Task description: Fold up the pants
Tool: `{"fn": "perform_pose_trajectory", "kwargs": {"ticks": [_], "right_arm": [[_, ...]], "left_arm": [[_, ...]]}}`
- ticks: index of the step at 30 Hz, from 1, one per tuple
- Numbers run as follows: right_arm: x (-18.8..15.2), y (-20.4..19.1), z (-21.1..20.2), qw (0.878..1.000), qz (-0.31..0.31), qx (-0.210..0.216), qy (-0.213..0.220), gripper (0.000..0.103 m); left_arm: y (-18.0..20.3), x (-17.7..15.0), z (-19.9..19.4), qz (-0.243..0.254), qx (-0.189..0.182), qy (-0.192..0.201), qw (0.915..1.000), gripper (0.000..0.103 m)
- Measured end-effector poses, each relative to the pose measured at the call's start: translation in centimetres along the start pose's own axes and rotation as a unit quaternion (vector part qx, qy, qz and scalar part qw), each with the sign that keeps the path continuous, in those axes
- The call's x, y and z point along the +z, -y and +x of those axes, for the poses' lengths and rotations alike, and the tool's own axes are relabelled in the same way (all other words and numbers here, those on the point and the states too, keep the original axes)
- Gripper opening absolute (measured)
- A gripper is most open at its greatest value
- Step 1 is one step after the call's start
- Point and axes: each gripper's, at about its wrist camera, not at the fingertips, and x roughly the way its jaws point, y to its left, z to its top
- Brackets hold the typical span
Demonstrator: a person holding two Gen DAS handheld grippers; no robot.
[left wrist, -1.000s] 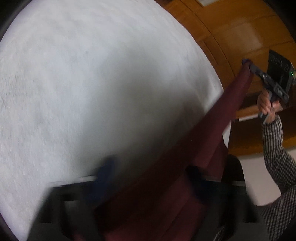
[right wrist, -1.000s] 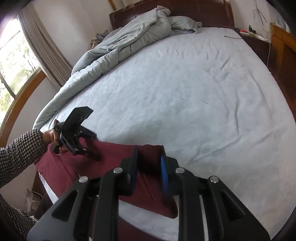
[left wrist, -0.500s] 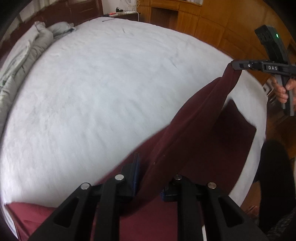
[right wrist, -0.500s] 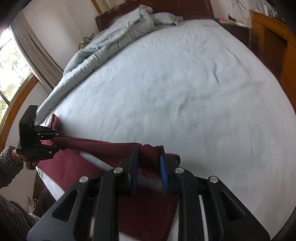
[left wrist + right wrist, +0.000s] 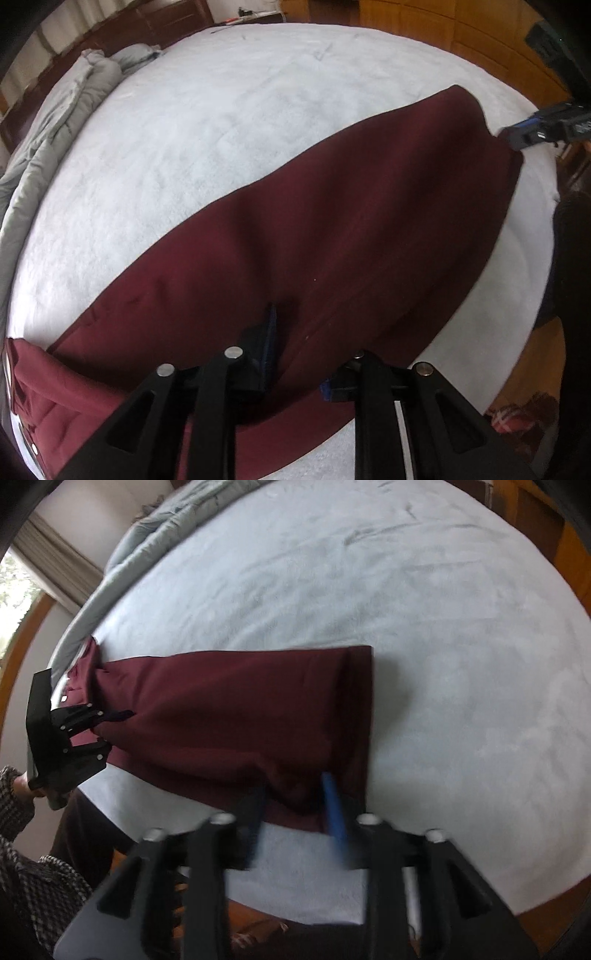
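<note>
Dark red pants (image 5: 332, 229) lie flat on the pale bed sheet (image 5: 221, 129), one leg laid over the other, near the bed's front edge; they also show in the right wrist view (image 5: 229, 709). My left gripper (image 5: 299, 354) sits at the waist end, jaws spread wide with cloth bunched between them. From the right wrist view the left gripper (image 5: 110, 727) looks open against the cloth edge. My right gripper (image 5: 291, 805) is open at the leg-cuff end, its blue pad over the hem. It shows far right in the left wrist view (image 5: 517, 138).
A crumpled grey duvet (image 5: 55, 122) lies along the bed's far left side. A wooden headboard (image 5: 166, 22) and wooden cabinets (image 5: 443, 33) stand behind. The wooden floor (image 5: 524, 369) lies below the bed's front edge. A checked sleeve (image 5: 22, 867) shows at lower left.
The lifted leg has been lowered flat onto the other leg. Both grippers came down to the bed, and both have opened from their grip on the cloth.
</note>
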Motion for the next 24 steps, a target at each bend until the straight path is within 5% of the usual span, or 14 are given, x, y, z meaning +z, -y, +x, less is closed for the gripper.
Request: {"fn": "perform_pose_trajectory", "kwargs": {"ticks": [1, 2, 7, 9, 11, 15, 16, 18, 20, 24], "right_arm": [[-0.1, 0.1, -0.4, 1.000, 0.003, -0.010, -0.007, 0.065], [-0.1, 0.0, -0.8, 1.000, 0.005, -0.007, -0.003, 0.065], [0.4, 1.5, -4.0, 0.991, 0.084, 0.086, 0.052, 0.080], [1.3, 1.9, -2.9, 0.991, 0.102, 0.072, 0.035, 0.080], [2.3, 2.4, -1.1, 0.992, 0.111, 0.063, 0.013, 0.083], [3.1, 3.7, 3.5, 0.985, 0.150, 0.066, -0.051, 0.085], [3.2, 3.8, 4.4, 0.983, 0.157, 0.065, -0.063, 0.082], [3.9, 3.1, 4.8, 0.987, 0.142, 0.044, -0.063, 0.057], [4.1, 2.6, 4.4, 0.987, 0.134, 0.050, -0.073, 0.020], [4.8, 1.5, -0.1, 0.992, 0.108, 0.059, -0.032, 0.017]], "left_arm": [[0.0, -0.1, -0.1, -0.003, 0.003, -0.001, 1.0000, 0.021], [0.2, -0.1, -0.1, -0.006, 0.008, -0.002, 0.9999, 0.021], [0.3, -0.4, -0.4, -0.009, 0.015, -0.001, 0.9998, 0.024], [0.7, 0.0, -0.2, -0.007, 0.021, -0.003, 0.9998, 0.028], [1.0, 0.6, -0.5, -0.012, 0.009, -0.002, 0.9999, 0.045], [1.7, 0.4, -0.6, -0.017, -0.007, -0.006, 0.9998, 0.051], [1.9, 0.1, -0.4, -0.019, -0.006, -0.006, 0.9998, 0.051], [2.0, 0.0, -0.4, -0.025, -0.006, -0.003, 0.9997, 0.051], [1.9, 0.2, -0.5, -0.035, -0.011, -0.006, 0.9993, 0.051], [1.3, 0.3, -1.0, -0.051, -0.027, 0.002, 0.9983, 0.051]]}}
